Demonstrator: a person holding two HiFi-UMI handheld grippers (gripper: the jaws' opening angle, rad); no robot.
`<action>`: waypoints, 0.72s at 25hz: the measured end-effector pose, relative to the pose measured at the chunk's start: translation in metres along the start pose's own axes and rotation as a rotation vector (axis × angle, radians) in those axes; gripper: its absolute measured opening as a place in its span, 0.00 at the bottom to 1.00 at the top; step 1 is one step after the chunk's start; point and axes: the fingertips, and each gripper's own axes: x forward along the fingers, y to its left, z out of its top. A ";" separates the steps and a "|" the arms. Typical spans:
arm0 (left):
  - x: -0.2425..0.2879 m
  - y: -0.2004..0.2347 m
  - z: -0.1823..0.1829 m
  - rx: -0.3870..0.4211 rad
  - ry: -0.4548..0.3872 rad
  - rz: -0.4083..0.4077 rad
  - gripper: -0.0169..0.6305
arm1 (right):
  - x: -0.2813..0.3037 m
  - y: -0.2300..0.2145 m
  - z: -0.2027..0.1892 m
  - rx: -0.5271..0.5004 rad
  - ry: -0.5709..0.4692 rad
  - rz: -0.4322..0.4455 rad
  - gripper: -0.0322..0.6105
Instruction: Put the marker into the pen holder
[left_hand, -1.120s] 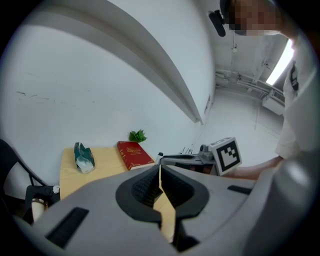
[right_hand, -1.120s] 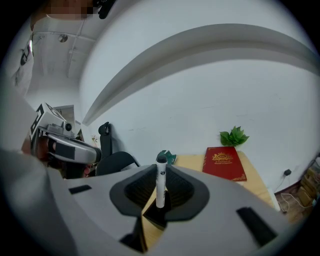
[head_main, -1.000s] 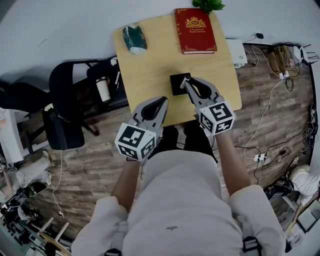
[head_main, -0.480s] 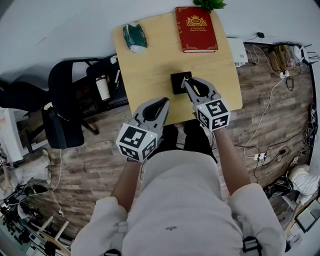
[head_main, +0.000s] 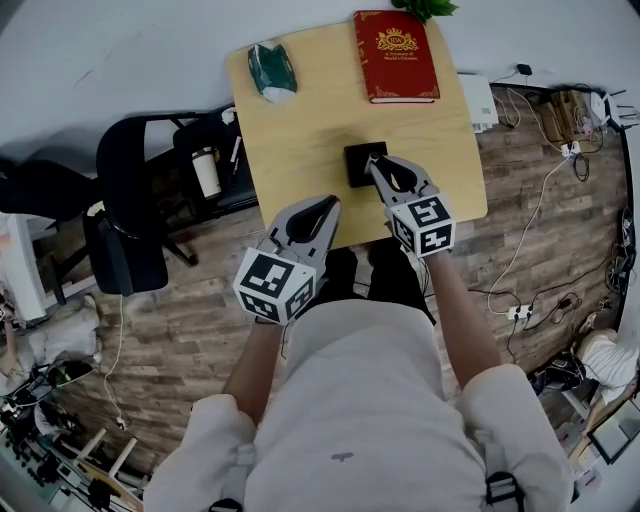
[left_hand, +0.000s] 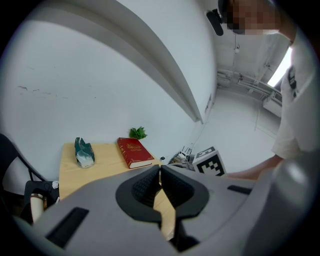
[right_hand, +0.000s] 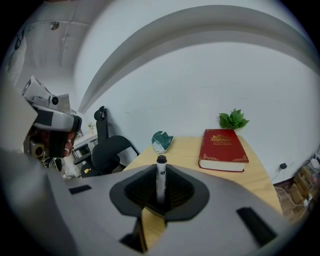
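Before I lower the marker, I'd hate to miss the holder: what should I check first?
1. Marker clamped between the right gripper's jaws: ok.
2. Right gripper's tips over the pen holder: ok, in the head view.
3. Marker's end lined up with the holder's opening: cannot tell, the gripper covers it.
4. Left gripper out of the way: ok, shut on nothing, at the table's near edge.
5. Book apart from the holder: ok.
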 end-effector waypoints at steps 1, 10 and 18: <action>0.000 0.000 0.000 -0.001 -0.001 0.001 0.05 | 0.001 0.000 -0.001 0.000 0.005 -0.001 0.14; 0.000 0.002 0.001 -0.008 -0.011 0.003 0.05 | 0.009 -0.002 -0.012 -0.010 0.046 -0.005 0.14; -0.004 0.005 0.001 -0.012 -0.014 0.013 0.05 | 0.013 -0.003 -0.020 -0.027 0.083 -0.013 0.14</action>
